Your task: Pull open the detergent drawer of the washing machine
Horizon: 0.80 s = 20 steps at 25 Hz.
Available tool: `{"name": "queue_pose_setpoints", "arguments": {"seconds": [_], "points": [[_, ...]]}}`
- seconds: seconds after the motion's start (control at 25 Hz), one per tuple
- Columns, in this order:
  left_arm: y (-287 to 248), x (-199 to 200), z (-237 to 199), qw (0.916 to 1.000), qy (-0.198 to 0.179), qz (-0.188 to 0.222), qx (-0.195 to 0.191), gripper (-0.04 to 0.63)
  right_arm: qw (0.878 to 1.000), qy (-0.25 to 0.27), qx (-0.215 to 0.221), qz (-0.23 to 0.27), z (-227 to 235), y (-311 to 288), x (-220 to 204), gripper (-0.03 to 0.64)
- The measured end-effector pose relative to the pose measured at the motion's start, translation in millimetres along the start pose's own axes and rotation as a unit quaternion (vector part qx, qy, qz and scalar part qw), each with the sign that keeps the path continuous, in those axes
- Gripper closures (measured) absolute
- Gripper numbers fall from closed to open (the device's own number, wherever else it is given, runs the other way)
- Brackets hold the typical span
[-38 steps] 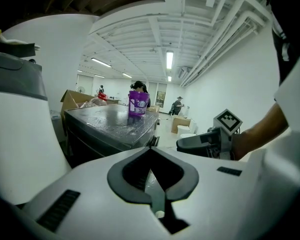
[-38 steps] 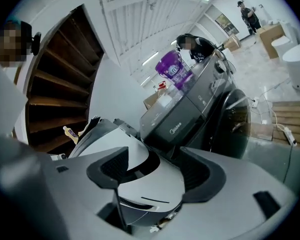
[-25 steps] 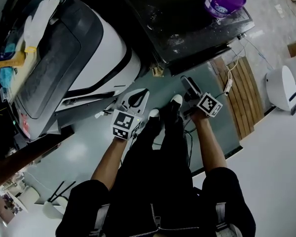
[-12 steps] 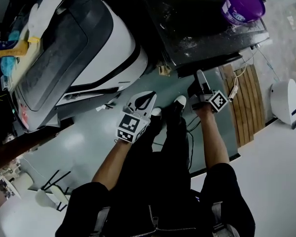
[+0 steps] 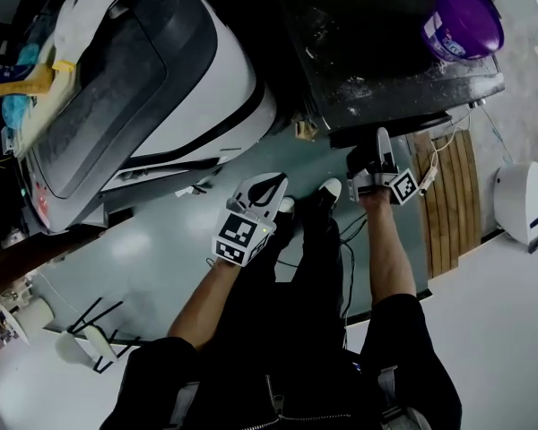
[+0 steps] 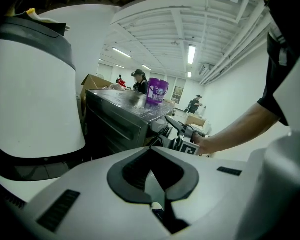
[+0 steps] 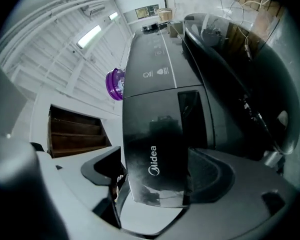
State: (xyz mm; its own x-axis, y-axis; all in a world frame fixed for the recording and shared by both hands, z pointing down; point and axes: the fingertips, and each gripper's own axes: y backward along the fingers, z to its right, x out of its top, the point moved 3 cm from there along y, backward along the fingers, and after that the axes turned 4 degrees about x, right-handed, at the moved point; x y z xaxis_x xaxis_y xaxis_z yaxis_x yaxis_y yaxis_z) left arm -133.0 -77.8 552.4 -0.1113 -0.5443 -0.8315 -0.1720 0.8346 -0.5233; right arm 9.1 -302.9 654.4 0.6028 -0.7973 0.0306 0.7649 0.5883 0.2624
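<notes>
Detergent drawer (image 7: 162, 129): its dark, glossy front stands between the spread right tongs (image 7: 155, 156).
The right tongs have just been opening and now stand released and wide. One pad lies on each side of the drawer front, and a sliver of gap shows at the left pad. The drawer sits at the top front of the dark washing machine (image 5: 368, 52). The left tongs (image 6: 150, 149) are clenched on nothing, low above the floor and well apart from the drawer, near the white machine (image 5: 224, 88). A purple tub (image 5: 464, 21) stands on the dark machine's top; its contents cannot be seen.
</notes>
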Motion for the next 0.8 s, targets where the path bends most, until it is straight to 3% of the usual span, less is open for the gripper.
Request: {"name": "queue_pose_setpoints", "arguments": {"seconds": [0.24, 0.64, 0.8], "points": [[1.1, -12.0, -6.7, 0.9998, 0.002, -0.02, 0.007, 0.577, 0.998, -0.041, 0.048, 0.009, 4.6, -12.7, 4.9, 0.185], [-0.6, -16.4, -13.0, 0.9994, 0.001, -0.034, 0.007, 0.577, 0.996, -0.062, 0.065, 0.013, 8.1, -11.2, 4.9, 0.219], [-0.4, -14.8, -12.9, 0.9993, -0.005, -0.037, 0.008, 0.577, 0.993, -0.079, 0.089, 0.026, 14.8, -4.7, 6.8, 0.279]]}}
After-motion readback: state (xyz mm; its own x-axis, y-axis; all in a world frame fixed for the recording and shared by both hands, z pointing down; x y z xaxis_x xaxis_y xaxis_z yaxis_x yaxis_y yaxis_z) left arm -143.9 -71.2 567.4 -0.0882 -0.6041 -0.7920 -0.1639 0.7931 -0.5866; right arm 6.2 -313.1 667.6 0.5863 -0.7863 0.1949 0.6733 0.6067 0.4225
